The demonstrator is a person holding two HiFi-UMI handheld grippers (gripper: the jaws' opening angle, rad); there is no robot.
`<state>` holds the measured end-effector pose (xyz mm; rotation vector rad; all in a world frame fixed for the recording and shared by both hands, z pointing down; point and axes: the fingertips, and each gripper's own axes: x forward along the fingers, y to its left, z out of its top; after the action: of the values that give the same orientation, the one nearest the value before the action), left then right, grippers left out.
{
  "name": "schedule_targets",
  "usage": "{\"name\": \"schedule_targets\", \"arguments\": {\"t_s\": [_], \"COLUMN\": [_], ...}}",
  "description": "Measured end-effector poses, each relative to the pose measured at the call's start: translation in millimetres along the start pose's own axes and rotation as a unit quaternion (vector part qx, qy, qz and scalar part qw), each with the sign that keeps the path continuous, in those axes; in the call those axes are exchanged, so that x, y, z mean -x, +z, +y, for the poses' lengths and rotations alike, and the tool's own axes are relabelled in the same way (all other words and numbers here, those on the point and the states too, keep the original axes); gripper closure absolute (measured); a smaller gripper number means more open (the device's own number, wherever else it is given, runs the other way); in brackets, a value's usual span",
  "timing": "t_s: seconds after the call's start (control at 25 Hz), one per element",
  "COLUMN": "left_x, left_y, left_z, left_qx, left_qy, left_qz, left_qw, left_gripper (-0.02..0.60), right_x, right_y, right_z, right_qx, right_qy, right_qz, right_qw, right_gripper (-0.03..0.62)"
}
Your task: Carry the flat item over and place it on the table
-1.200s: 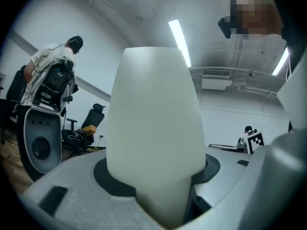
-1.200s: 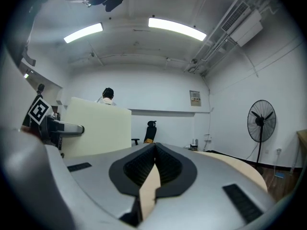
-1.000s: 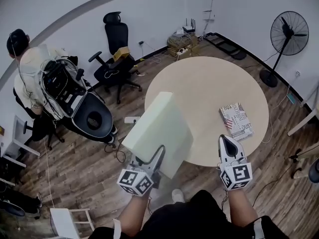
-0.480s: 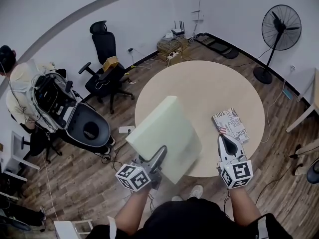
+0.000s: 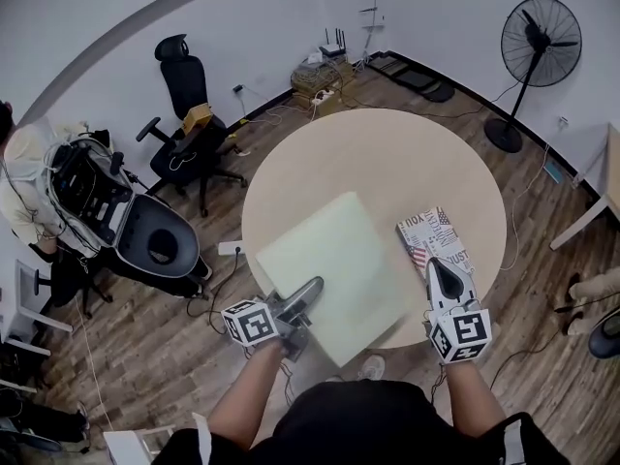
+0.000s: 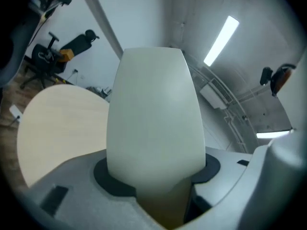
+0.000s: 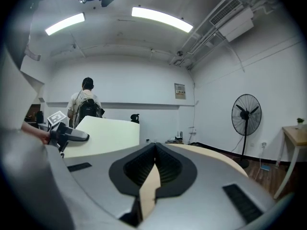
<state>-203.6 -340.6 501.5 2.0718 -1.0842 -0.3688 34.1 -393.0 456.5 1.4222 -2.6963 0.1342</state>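
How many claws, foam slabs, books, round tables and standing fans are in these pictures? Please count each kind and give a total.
Claws: 2, the left claw and the right claw
Foam slab: 1
Book: 1
Round table: 1
Standing fan: 1
Total: 6

Slab (image 6: pixel 153 119) between left gripper (image 5: pixel 308 291) jaws: pale, matt, foam-like, smooth | gripper shells (image 7: pixel 230 171): grey matt plastic | right gripper (image 5: pixel 441 271) pads (image 7: pixel 139 169): black, ribbed, rubbery | table (image 5: pixel 387 163) beyond both jaws: light wood-look top, smooth, matt | book (image 5: pixel 436 243) just ahead of right jaws: printed paper cover | floor (image 5: pixel 165 347): dark wood planks
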Motion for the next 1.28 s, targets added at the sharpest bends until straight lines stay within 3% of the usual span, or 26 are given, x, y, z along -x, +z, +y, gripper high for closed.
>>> {"name": "schedule_targets", "arguments": {"t_s": [0.2, 0.48, 0.88, 1.28], "left_x": [-22.3, -53.4, -92.2, -111.5], "left_y": [-23.0, -46.9, -86.4, -113.5], "left_z": [5.3, 25.1, 67.3, 115.5], "left_qx": [0.106, 0.172, 0.216, 0.25], "left_qy": [-0.05, -0.087, -0.095, -0.054], "left_qz": [0.005, 0.049, 0.16, 0.217], "left_qw": [0.9932, 0.9801, 0.9586, 0.942], "left_gripper": [0.304, 0.304, 0.304, 0.303], "right_x": [4.5, 20.0, 35.1, 44.7], "right_y": [-3.7, -18.0, -50.4, -76.6], "right_z": [-32.4, -62.3, -58.2, -55.4], "right_qx": [-0.008, -0.021, -0.044, -0.042], "right_qy": [-0.008, -0.032, -0.069, -0.12], "right_qz": [0.0, 0.011, 0.045, 0.082], "right_qw": [1.0, 0.999, 0.996, 0.988], "right_gripper": [0.597, 0.596, 0.597, 0.596]}}
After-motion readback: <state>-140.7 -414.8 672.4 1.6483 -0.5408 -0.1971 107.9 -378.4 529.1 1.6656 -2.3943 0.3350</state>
